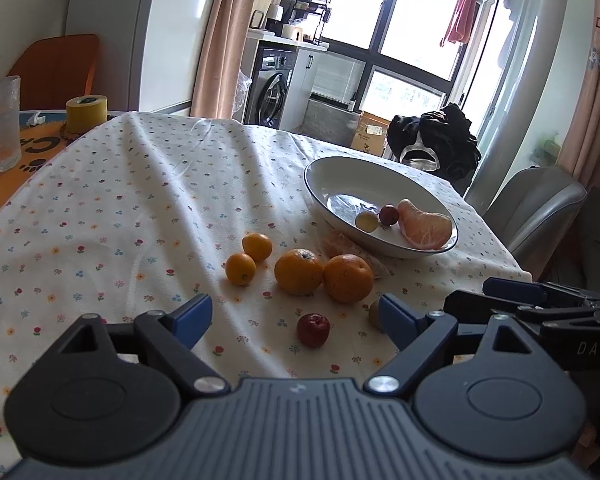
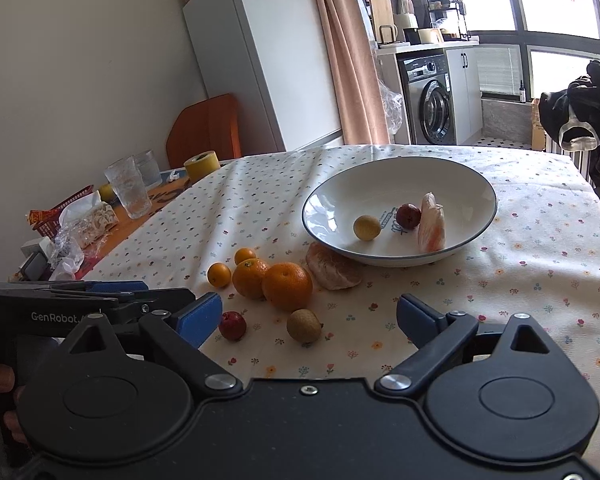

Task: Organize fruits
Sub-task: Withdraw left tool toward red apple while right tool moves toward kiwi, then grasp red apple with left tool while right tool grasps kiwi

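Note:
A white bowl (image 1: 332, 176) (image 2: 380, 184) on the flowered cloth holds a yellow-green fruit (image 2: 367, 227), a dark red fruit (image 2: 408, 216) and a peeled citrus segment (image 1: 424, 226) (image 2: 431, 224). Beside the bowl lie a peeled citrus piece (image 2: 332, 270), two large oranges (image 1: 299, 271) (image 1: 348, 278) and two small ones (image 1: 241, 268) (image 1: 257, 246). Nearest me lie a red fruit (image 1: 313, 330) (image 2: 232, 325) and a brownish fruit (image 2: 304, 325). My left gripper (image 1: 296, 318) is open just short of the red fruit. My right gripper (image 2: 310, 318) is open around the brownish fruit's near side, holding nothing.
Glasses (image 2: 128, 192) (image 1: 0, 124), a yellow tape roll (image 1: 87, 114) (image 2: 202, 164) and wrappers (image 2: 84, 224) sit on the orange mat at the left. An orange chair (image 2: 208, 128) and a grey chair (image 1: 540, 208) stand at the table's edges. Dark clothing (image 1: 440, 136) hangs behind the bowl.

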The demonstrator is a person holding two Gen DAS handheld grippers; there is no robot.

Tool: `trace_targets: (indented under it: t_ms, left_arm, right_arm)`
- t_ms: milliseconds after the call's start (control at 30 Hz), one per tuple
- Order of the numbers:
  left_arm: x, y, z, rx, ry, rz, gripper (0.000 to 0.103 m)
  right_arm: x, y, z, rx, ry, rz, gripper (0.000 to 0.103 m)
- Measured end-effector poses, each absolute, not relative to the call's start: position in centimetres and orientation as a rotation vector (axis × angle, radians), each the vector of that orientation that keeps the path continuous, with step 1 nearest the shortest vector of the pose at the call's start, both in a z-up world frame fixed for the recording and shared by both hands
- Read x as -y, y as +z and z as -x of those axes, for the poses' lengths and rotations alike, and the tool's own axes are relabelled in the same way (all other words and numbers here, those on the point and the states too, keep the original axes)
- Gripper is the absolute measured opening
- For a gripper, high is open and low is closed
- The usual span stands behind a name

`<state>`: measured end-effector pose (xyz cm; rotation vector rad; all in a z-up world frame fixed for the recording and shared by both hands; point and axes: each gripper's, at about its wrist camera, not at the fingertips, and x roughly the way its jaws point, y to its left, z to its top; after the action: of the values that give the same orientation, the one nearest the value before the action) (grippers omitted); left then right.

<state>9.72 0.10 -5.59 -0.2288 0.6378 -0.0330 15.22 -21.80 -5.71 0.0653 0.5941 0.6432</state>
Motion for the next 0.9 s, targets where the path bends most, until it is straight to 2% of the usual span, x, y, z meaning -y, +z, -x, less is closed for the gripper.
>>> trace_targets:
  t_ms: [67, 200, 367, 467, 733, 800, 900]
  left_arm:
    - [0.1, -6.0, -10.0, -0.656, -0.048, 0.231, 0.077]
    - [0.4, -7.0, -10.6, -0.691, -0.085, 0.239, 0.060]
    - [0.5, -7.9, -11.3, -0.714, -0.104, 0.248, 0.049]
    - [0.6, -8.4, -11.8, -0.727, -0.110, 0.246, 0.042]
    - [0.8, -9.2, -12.9, -0.737, -0.100, 0.246, 0.036]
    - [0.7, -9.3, -13.0, -0.734, -0.091, 0.253, 0.024]
    - [0.1, -9.3, -13.1, -0.728, -0.074, 0.280, 0.021]
  right_arm:
    - [21.5, -6.1, -15.4, -0.610, 0.648, -0.058, 0.080]
    - [21.2, -6.8, -15.9, -0.640, 0.659, -0.054, 0.070]
    - [20.7, -7.5, -16.4, -0.666, 0.671, -0.046, 0.057]
    - [20.6, -7.8, -16.6, -0.677, 0.677, -0.046, 0.054]
    - [20.2, -8.4, -17.2, -0.697, 0.690, -0.039, 0.052]
    - [20.0, -8.6, -17.4, -0.699, 0.693, -0.033, 0.052]
    - [19.6, -8.7, -17.7, -0.701, 0.697, -0.024, 0.050]
